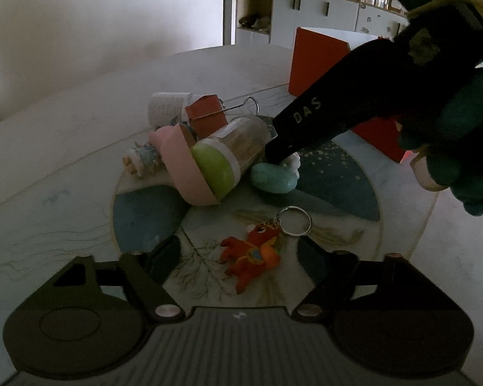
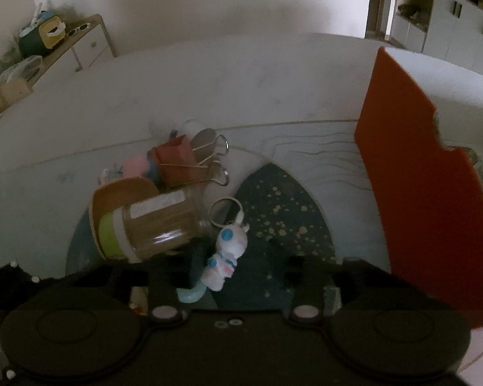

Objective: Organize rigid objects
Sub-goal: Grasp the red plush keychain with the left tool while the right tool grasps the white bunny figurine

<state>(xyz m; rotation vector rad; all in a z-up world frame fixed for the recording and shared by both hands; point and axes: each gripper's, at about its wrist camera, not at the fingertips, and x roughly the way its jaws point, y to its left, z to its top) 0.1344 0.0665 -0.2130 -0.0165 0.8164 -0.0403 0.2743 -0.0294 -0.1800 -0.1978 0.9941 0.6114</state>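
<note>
- On the round patterned mat (image 2: pixel 293 199), a white-and-blue figurine keychain (image 2: pixel 227 254) is lying between the fingers of the right gripper (image 2: pixel 238 257), its long axis running away from the camera, ring at the far end beside the toppled jar (image 2: pixel 157 225).
- Right gripper's jaws are standing partly apart; whether the pads are pressing the figurine cannot be told.
- Nearer the left gripper (image 1: pixel 238 254), an orange figurine keychain (image 1: pixel 254 254) is lying untouched between wide-apart fingers.
- Beyond both, an orange box (image 2: pixel 418 177) is standing on the table.

White table (image 1: pixel 80 148), cluttered round mat (image 1: pixel 138 222)
</note>
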